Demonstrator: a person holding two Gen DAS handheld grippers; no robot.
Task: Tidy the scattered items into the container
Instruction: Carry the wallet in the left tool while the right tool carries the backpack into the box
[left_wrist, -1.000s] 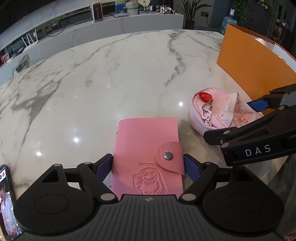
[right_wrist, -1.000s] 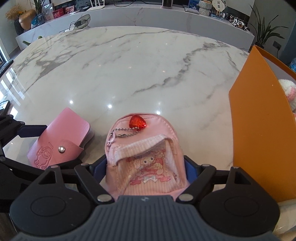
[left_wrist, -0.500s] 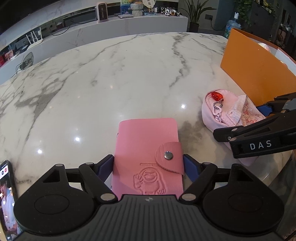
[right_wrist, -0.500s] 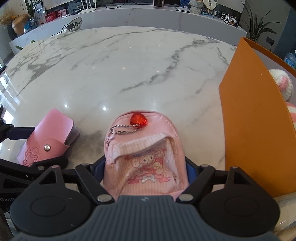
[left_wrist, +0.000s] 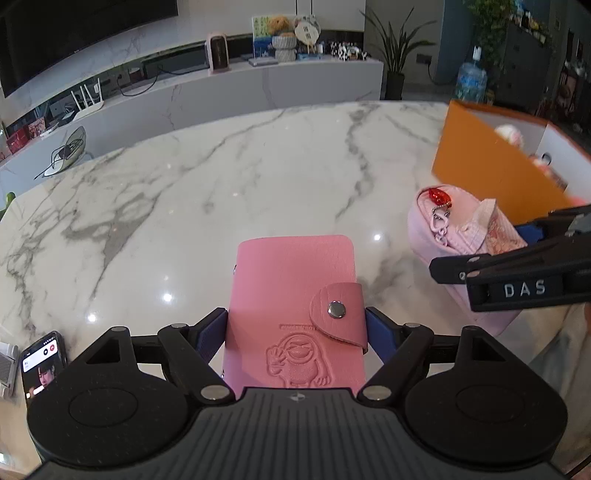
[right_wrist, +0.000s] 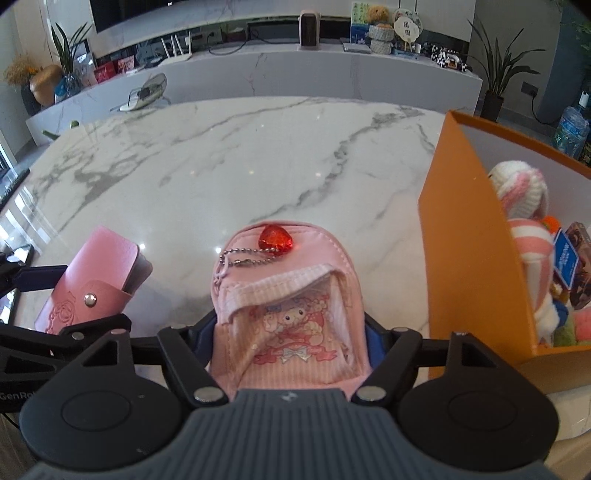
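Note:
My left gripper is shut on a pink snap-button card wallet and holds it above the marble table. My right gripper is shut on a small pink backpack pouch with a red heart charm, also lifted. The orange box stands to the right and holds plush toys and small packets. The wallet shows at the left in the right wrist view. The pouch and the box show at the right in the left wrist view.
A phone with a lit screen lies at the table's near left edge. A long white counter with ornaments and plants runs behind the table. The marble top is wide and glossy.
Both grippers have risen with their items, so the table looks further below. The box's inside has come into view on the right. Both grips are unchanged.

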